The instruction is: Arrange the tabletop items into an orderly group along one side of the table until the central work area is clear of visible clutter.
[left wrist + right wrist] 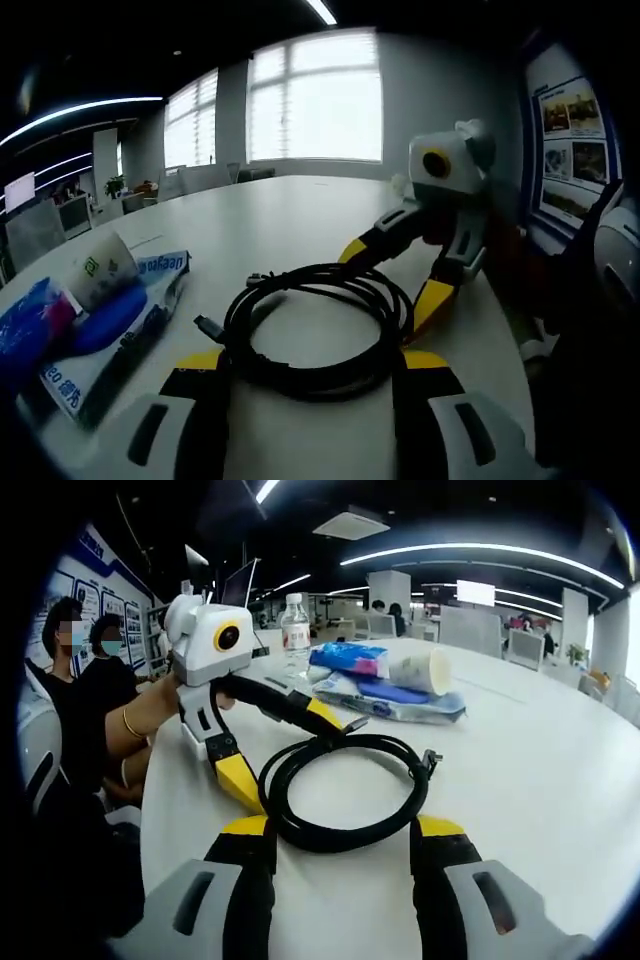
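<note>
A coiled black cable [320,335] [340,790] lies on the white table [290,215] [530,760]. My left gripper [312,360] [283,748] is open, its yellow-tipped jaws straddling one side of the coil. From the opposite side my right gripper [342,828] [391,275] is open too, with the coil's edge between its jaws. Neither grips the cable. A pile of blue and white packets [110,335] [390,702] with a paper cup [100,272] [420,668] lying on it sits beside the coil. A clear water bottle [295,630] stands behind the pile.
The table edge [160,810] runs close to the cable, with a dark chair [600,270] beyond it. A person's hand [150,715] holds the left gripper, and people sit behind it. Wide bare tabletop [540,780] stretches away from the coil.
</note>
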